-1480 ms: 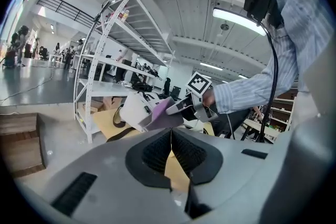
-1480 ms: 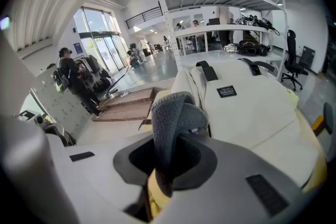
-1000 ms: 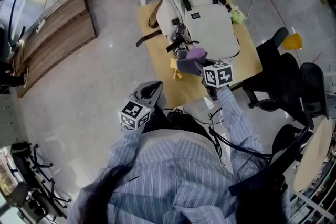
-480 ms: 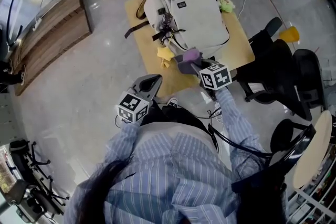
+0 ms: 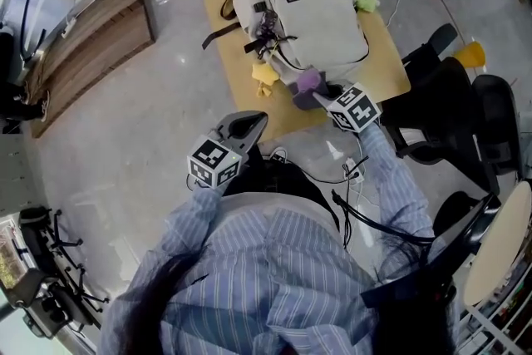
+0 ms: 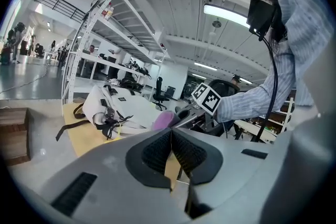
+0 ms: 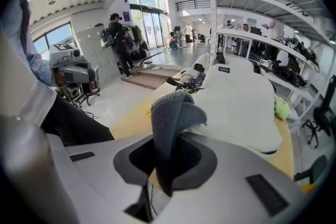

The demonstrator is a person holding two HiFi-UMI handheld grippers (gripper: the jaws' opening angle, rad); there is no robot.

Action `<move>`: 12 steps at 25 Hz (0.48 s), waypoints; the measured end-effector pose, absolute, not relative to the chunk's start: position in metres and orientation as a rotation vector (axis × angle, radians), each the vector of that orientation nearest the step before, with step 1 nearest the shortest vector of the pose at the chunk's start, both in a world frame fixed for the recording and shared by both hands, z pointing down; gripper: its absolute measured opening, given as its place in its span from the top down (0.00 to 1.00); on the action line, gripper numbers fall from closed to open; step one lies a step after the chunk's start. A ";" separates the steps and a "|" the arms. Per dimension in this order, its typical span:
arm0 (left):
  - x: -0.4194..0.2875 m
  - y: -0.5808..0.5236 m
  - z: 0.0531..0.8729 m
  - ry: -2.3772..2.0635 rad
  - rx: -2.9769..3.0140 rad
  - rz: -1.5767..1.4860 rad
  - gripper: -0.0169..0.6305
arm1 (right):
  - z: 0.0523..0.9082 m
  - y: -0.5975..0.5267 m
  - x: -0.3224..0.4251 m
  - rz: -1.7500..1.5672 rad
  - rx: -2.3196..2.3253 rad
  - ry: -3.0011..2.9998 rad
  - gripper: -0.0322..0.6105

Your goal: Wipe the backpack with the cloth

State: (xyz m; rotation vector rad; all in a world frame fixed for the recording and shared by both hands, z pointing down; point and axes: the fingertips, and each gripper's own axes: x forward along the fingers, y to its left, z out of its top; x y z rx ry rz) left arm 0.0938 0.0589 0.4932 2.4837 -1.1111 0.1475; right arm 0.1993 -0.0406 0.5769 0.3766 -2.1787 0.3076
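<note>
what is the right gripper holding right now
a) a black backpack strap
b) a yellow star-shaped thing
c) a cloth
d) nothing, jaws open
C: in the right gripper view, the right gripper is shut on a folded cloth that sticks up between its jaws. The white backpack lies just beyond it, not gripped.
</note>
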 end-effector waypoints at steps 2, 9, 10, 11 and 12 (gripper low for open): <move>0.101 0.054 0.489 -1.088 2.494 0.138 0.97 | 0.577 -0.050 0.212 0.296 0.384 -2.163 0.89; 0.116 0.029 0.486 -0.985 2.548 0.158 0.97 | 0.575 -0.097 0.270 0.343 0.509 -2.098 0.89; 0.116 0.024 0.486 -0.971 2.556 0.166 0.97 | 0.574 -0.104 0.279 0.354 0.539 -2.084 0.89; 0.117 0.019 0.486 -0.958 2.562 0.173 0.97 | 0.574 -0.110 0.289 0.368 0.570 -2.069 0.89; 0.118 0.014 0.486 -0.944 2.566 0.178 0.97 | 0.573 -0.114 0.298 0.382 0.599 -2.056 0.89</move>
